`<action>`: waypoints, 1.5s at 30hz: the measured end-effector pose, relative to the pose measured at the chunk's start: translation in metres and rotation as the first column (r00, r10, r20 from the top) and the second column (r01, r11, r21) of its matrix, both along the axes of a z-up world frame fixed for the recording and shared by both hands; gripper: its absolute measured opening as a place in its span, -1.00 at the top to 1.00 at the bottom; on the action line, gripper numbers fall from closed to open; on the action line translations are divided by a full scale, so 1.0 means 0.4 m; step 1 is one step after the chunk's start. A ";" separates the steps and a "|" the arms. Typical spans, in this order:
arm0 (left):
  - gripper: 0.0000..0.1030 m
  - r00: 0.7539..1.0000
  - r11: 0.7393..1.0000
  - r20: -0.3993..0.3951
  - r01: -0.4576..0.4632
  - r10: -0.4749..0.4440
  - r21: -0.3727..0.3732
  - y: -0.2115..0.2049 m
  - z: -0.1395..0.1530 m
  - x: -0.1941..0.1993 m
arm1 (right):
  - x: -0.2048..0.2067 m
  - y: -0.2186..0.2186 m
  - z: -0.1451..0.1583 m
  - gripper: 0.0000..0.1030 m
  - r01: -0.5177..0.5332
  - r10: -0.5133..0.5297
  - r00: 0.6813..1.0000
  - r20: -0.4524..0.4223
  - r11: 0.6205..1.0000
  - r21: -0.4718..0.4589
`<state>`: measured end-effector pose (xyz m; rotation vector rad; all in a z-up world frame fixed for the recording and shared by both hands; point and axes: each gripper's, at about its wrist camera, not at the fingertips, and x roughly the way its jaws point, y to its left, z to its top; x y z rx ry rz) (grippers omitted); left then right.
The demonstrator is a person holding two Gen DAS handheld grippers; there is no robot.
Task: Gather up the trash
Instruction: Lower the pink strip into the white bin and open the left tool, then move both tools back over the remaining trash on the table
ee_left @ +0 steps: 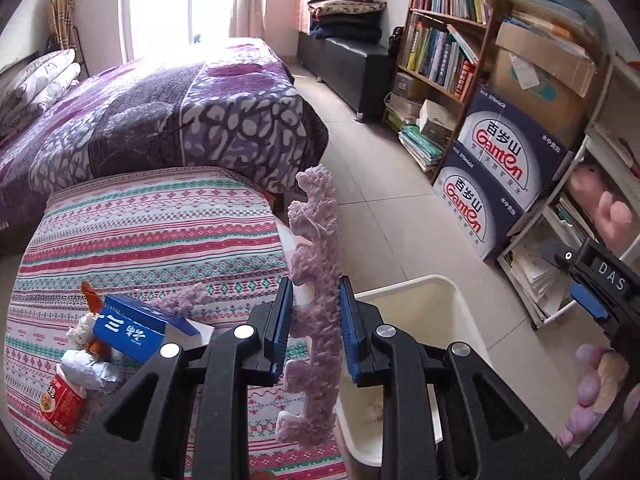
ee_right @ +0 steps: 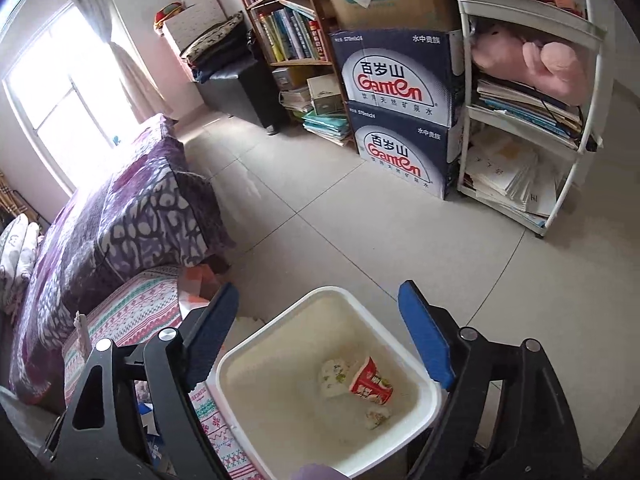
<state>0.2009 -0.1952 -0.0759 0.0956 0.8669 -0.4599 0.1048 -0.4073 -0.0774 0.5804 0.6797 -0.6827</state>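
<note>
My left gripper (ee_left: pixel 315 292) is shut on a long fuzzy purple strip (ee_left: pixel 320 220) that stands upright between its blue pads, over the bed's edge and beside the white bin (ee_left: pixel 420 284). On the striped quilt at the left lie a blue box (ee_left: pixel 132 332), crumpled white paper (ee_left: pixel 90 372), a red packet (ee_left: pixel 64 404) and an orange wrapper (ee_left: pixel 90 296). My right gripper (ee_right: pixel 318 292) hangs open above the white bin (ee_right: pixel 280 320) with nothing between its fingers. Inside the bin lie a red packet (ee_right: pixel 370 382) and white wrappers (ee_right: pixel 334 376).
The striped quilt (ee_left: pixel 140 232) and a purple blanket (ee_left: pixel 180 112) cover the bed at the left. Stacked blue water cartons (ee_right: pixel 400 120), a bookshelf (ee_left: pixel 444 40) and a white rack (ee_right: pixel 528 120) line the far side. Tiled floor (ee_right: pixel 320 208) lies between.
</note>
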 end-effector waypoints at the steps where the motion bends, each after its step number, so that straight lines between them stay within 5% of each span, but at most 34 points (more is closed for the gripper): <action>1: 0.55 1.000 1.000 -0.008 0.012 -0.012 -0.004 -0.015 -0.003 -0.004 | -0.006 -0.009 0.000 -0.61 0.010 -0.010 1.000 -0.005 1.000 -0.006; 20: 0.50 0.970 0.978 -0.130 0.202 -0.206 -0.044 -0.233 -0.077 -0.072 | -0.116 -0.179 -0.032 -0.77 0.187 -0.186 0.980 -0.068 0.982 0.015; 27: -0.12 0.974 0.981 -0.112 0.193 -0.195 -0.029 -0.239 -0.081 -0.073 | -0.109 -0.165 -0.021 -0.80 0.176 -0.178 0.981 -0.075 0.984 -0.035; 45: -0.44 0.995 0.989 -0.038 0.096 -0.092 0.113 -0.116 -0.083 -0.040 | -0.016 -0.038 -0.024 -0.86 0.067 -0.084 0.986 -0.144 0.991 -0.115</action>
